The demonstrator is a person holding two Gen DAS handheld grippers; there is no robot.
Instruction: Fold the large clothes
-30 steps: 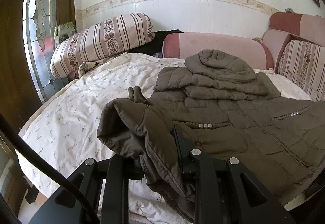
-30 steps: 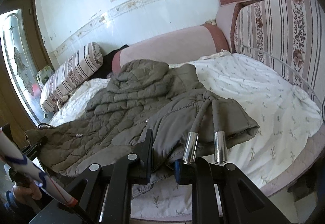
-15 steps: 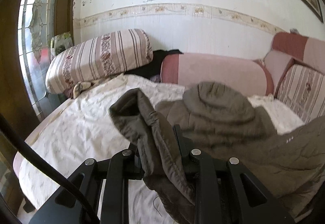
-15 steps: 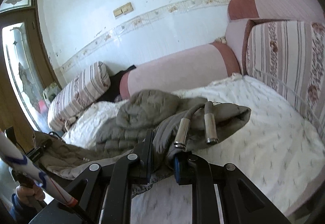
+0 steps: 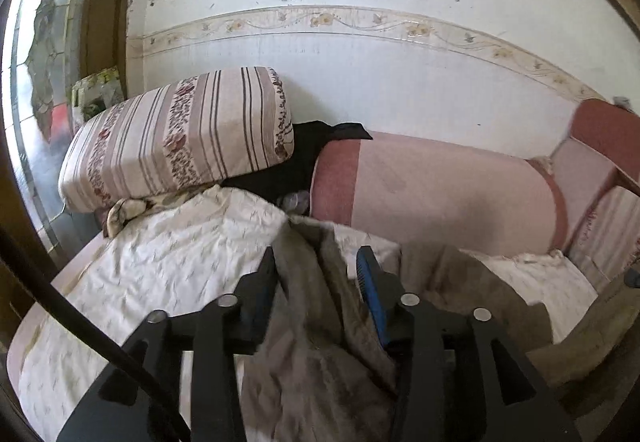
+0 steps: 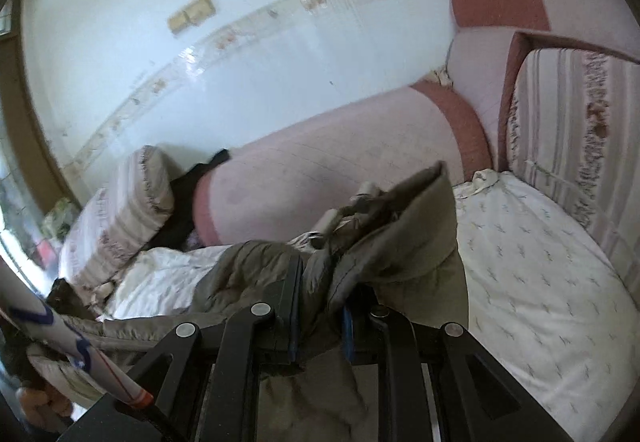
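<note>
Over the last second both grippers have lifted the olive-green quilted padded jacket [image 5: 320,358] off the white leaf-printed bed sheet [image 5: 168,266], where it lay spread flat. The left gripper [image 5: 316,282] and right gripper [image 6: 320,306] each pinch bunched jacket fabric between their fingers. It now hangs from them over the bed, likely being carried over into a fold.

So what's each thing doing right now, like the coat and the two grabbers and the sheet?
Jacket: bunched and lifted, pinched at two spots.
Left hand-held gripper: shut on jacket.
Right hand-held gripper: shut on jacket.
White sheet: spread over the bed, wrinkled.
Striped cushion: leaning against the wall.
</note>
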